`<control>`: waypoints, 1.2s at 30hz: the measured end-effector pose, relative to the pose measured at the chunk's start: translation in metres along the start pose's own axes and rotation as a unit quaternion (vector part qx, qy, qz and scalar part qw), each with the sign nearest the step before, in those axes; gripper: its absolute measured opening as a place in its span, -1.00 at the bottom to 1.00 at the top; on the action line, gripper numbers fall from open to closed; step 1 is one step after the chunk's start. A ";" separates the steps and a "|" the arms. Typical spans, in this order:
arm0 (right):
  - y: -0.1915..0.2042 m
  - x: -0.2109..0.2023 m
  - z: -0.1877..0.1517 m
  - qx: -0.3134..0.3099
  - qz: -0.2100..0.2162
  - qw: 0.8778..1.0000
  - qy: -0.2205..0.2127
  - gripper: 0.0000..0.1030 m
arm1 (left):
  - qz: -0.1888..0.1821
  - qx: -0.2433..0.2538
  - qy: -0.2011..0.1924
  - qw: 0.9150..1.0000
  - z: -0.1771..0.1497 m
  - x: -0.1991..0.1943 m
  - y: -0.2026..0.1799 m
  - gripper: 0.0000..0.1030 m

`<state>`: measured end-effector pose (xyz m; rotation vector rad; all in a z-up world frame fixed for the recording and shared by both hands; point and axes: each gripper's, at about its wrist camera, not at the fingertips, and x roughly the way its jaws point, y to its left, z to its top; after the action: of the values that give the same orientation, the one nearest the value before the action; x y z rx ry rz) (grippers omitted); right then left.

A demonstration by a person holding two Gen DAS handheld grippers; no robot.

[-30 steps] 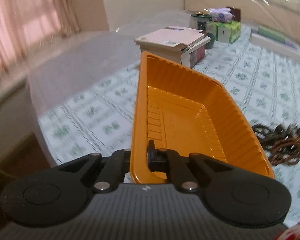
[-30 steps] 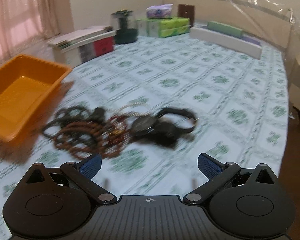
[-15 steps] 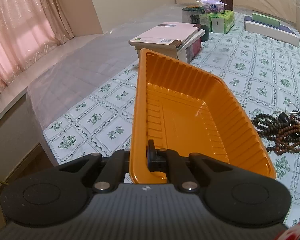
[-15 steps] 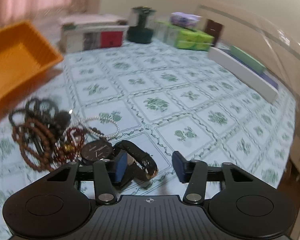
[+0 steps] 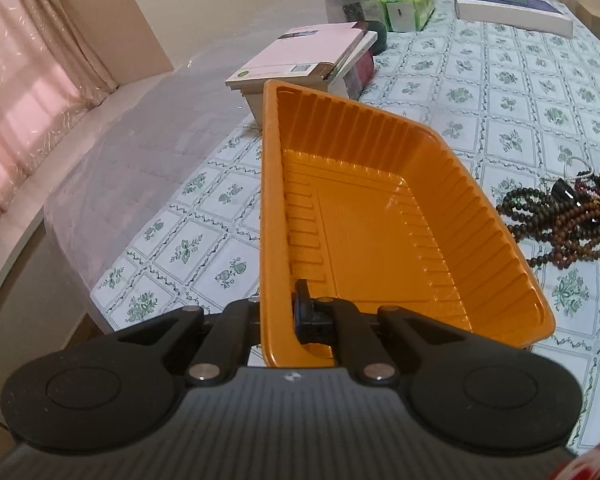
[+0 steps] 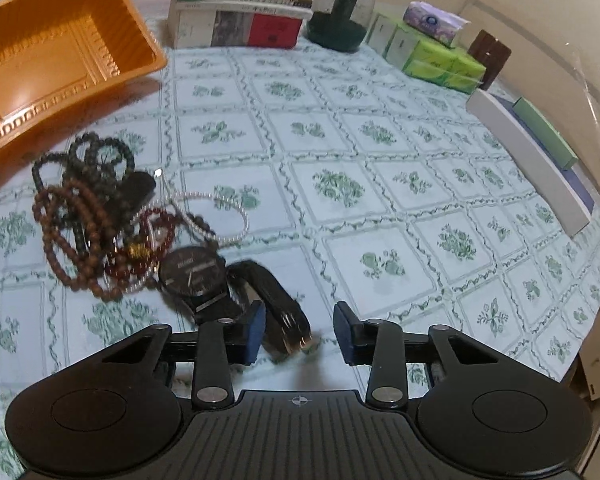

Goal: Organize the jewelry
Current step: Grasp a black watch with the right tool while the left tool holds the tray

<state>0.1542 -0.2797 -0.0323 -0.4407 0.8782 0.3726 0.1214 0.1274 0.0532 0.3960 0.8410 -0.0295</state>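
My left gripper (image 5: pixel 278 312) is shut on the near rim of an empty orange tray (image 5: pixel 364 216), which it holds over the table's left part; the tray also shows at top left in the right wrist view (image 6: pixel 52 60). A pile of jewelry lies right of the tray: brown bead strands (image 6: pixel 72 224), dark beads (image 6: pixel 96 152), a pearl strand (image 6: pixel 228 204) and a black watch (image 6: pixel 196 272). My right gripper (image 6: pixel 300 330) is open, low over the table, with the watch strap (image 6: pixel 284 312) between its fingers. The beads also show in the left wrist view (image 5: pixel 568 220).
A stack of books (image 6: pixel 236 16), a dark glass jar (image 6: pixel 340 12), green tissue boxes (image 6: pixel 440 60) and long flat boxes (image 6: pixel 540 152) stand along the far and right sides of the patterned tablecloth (image 6: pixel 380 200). The table edge drops off at right.
My right gripper has dropped toward the watch and narrowed from wide open, so the strap now lies between its fingers. The left gripper has kept its hold on the tray and turned slightly.
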 end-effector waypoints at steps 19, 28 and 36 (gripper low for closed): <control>0.000 -0.040 0.030 0.026 -0.037 0.996 -0.083 -0.79 | 0.005 0.014 -0.004 1.000 0.000 -0.001 -0.002 -0.94; 0.078 -0.054 0.093 0.015 0.093 0.985 -0.143 -0.79 | 0.004 0.015 -0.005 1.000 0.000 -0.001 -0.003 -0.94; 0.160 -0.025 0.128 0.005 0.183 0.974 -0.133 -0.79 | 0.006 0.025 0.002 1.000 -0.005 0.000 -0.005 -0.94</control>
<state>0.1451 -0.0820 0.0250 -0.2101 0.6970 0.7483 0.1169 0.1245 0.0481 0.4488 0.8423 -0.0381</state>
